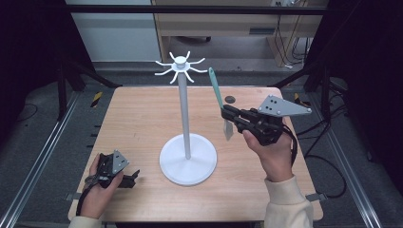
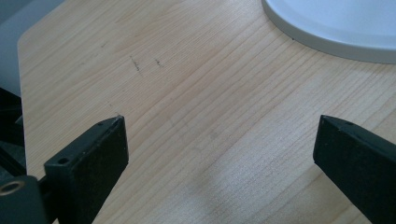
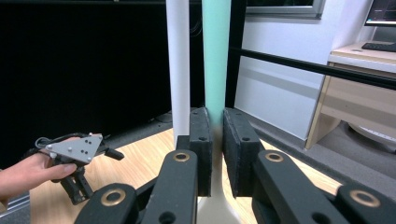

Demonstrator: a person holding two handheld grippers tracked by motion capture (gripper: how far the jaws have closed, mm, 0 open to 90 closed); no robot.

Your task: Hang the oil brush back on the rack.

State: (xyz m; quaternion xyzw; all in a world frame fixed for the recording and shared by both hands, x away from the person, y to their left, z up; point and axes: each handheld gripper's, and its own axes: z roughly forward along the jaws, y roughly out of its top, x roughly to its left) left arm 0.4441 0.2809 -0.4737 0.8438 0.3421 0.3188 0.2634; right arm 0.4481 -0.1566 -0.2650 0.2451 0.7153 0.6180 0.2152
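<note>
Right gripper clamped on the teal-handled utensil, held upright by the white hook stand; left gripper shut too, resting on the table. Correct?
Not quite: the left gripper is open, jaws wide apart over bare table in the left gripper view. The right gripper does clamp the teal-handled utensil beside the white hook stand.

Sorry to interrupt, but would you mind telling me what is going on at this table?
A person holds a gripper in each hand. The right gripper is shut on a teal-handled spatula, held upright above the wooden table, just right of the white hook stand. Its handle tip is near the hooks on top but not hung. The left gripper rests near the table's front edge, jaws open.
</note>
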